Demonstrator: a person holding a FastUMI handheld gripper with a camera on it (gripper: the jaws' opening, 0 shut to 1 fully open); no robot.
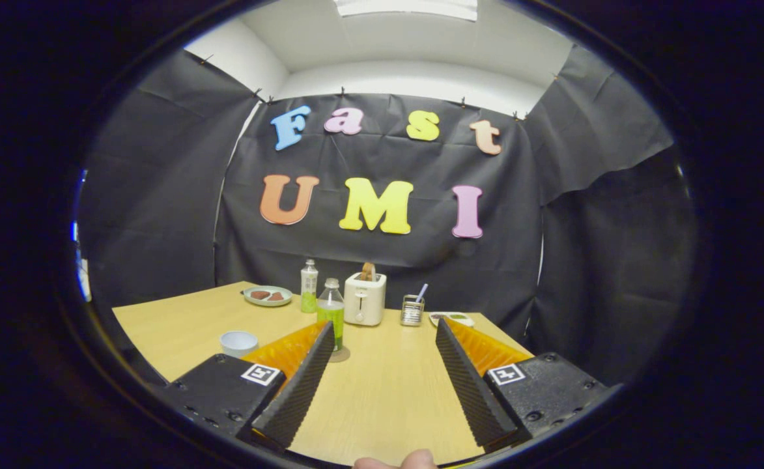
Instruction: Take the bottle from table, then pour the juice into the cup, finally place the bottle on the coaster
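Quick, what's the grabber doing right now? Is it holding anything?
Gripper: jaws wide open, holding nothing, only bare table between them.
Bottle: standing on the coaster just beyond one finger, not gripped.

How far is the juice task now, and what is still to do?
The nearer bottle stands on the coaster, which suits either the finish or a start. The cup interior is unclear, so I cannot tell if pouring happened. The hand-held gripper is open, holding nothing.
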